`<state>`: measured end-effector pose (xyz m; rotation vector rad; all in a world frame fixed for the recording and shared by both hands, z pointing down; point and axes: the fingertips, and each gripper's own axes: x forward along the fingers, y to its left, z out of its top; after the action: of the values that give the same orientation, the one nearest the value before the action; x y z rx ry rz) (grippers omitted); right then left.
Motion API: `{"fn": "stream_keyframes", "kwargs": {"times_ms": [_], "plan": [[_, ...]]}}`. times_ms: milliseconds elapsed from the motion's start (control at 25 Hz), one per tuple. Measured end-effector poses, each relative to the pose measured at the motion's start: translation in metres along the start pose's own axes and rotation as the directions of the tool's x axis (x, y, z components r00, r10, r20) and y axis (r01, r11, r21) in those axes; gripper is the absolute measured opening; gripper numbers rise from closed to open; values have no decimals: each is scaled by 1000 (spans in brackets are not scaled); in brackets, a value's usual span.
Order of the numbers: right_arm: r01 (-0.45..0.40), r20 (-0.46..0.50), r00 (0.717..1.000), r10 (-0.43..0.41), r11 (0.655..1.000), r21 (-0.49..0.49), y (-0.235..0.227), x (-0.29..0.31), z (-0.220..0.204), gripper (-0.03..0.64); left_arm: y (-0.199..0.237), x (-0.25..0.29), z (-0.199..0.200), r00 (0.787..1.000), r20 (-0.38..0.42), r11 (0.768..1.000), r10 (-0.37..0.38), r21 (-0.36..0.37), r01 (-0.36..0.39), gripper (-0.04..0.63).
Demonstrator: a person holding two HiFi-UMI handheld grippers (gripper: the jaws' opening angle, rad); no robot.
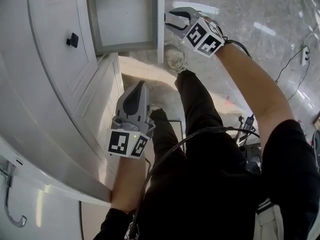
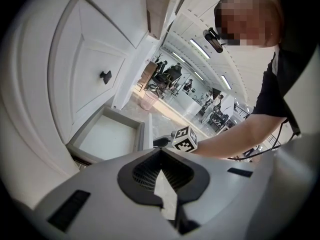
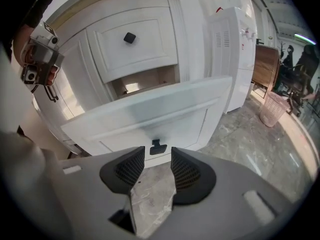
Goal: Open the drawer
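The open drawer [image 1: 159, 24] juts out over the floor [image 1: 250, 39].

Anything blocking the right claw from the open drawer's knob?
Nothing visible. The right claw is open and empty; the knob sits clear past its tips, on the front of the drawer, which is already pulled out.

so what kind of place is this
Probably a large open-plan office or showroom: a white panelled cabinet with its drawer pulled out stands on a polished stone-look floor, and office chairs sit farther back under long ceiling lights.
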<state>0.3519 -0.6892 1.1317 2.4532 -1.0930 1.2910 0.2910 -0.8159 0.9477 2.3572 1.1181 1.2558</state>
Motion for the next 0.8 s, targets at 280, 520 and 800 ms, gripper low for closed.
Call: {"fn": "stream_keyframes", "kwargs": {"times_ms": [280,520,800], "plan": [[62,40,997,-65,996,65,3,-75,18,85,-42,-21,36,999,3,997,-50,66,50,0],[75,116,989,-92,987,145,10,-147,75,0,-80,-53,94,996,59,991,-74,120,67,0],[103,161,979,-129,982,159,16,-230,165,1,-123,-98,170,984,144,978,-109,190,80,0]]}}
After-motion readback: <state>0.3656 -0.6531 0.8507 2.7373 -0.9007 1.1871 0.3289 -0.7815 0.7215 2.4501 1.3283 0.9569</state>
